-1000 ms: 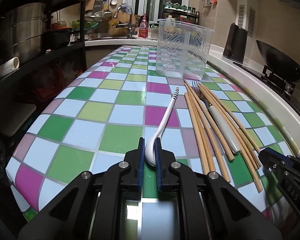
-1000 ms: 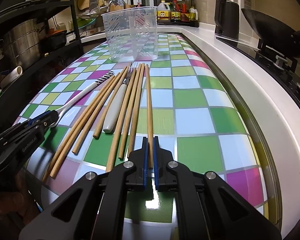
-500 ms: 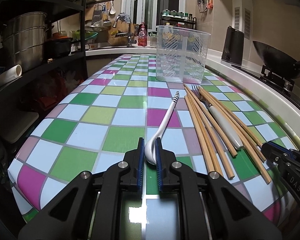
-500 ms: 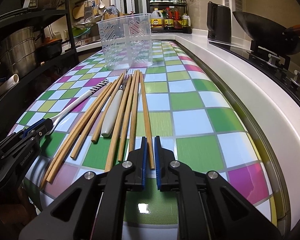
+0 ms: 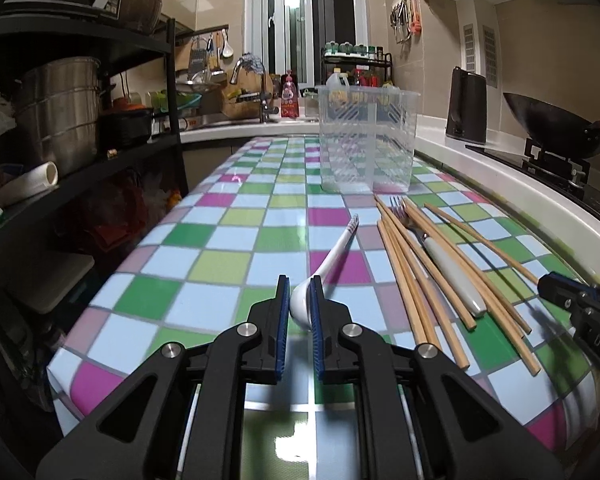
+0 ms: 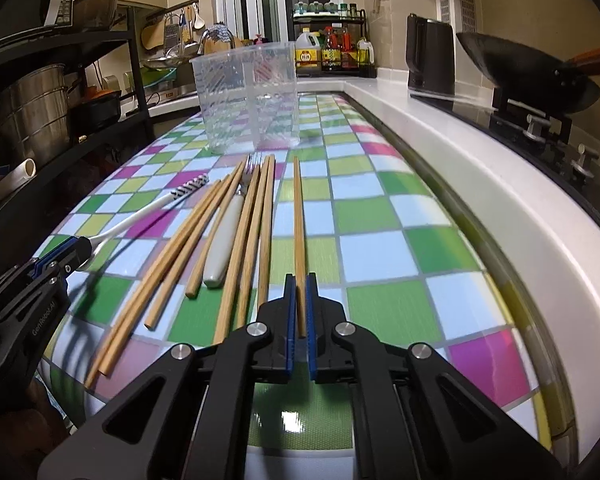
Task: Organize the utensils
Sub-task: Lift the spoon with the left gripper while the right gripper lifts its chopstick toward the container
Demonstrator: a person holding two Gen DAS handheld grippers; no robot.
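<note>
i am holding the left tool (image 5: 300,292) low over the near end of the tabletop (image 5: 220,236), pointing forward along its length. its jaws are clamped on the bowl of the white spoon (image 5: 328,256); the striped handle is angling up and away toward the clear plastic container (image 5: 366,140).

i am holding the right tool (image 6: 299,292) at a similar low, level pose, its jaws closed on the near end of a single chopstick (image 6: 298,216), which is lying apart from the rest.

the remaining chopsticks (image 6: 224,236) are lying fanned on the checkered cloth, with the white-handled fork (image 6: 228,236) among them, tines toward the container (image 6: 248,96).

the right wrist view is showing the left tool (image 6: 66,254) at the far left and the spoon (image 6: 148,216) from the side; whether its handle is clear of the cloth, i cannot tell. the left wrist view is showing the right tool (image 5: 556,288) at the right edge, blurred, and the held chopstick (image 5: 480,240) crossing toward it.
</note>
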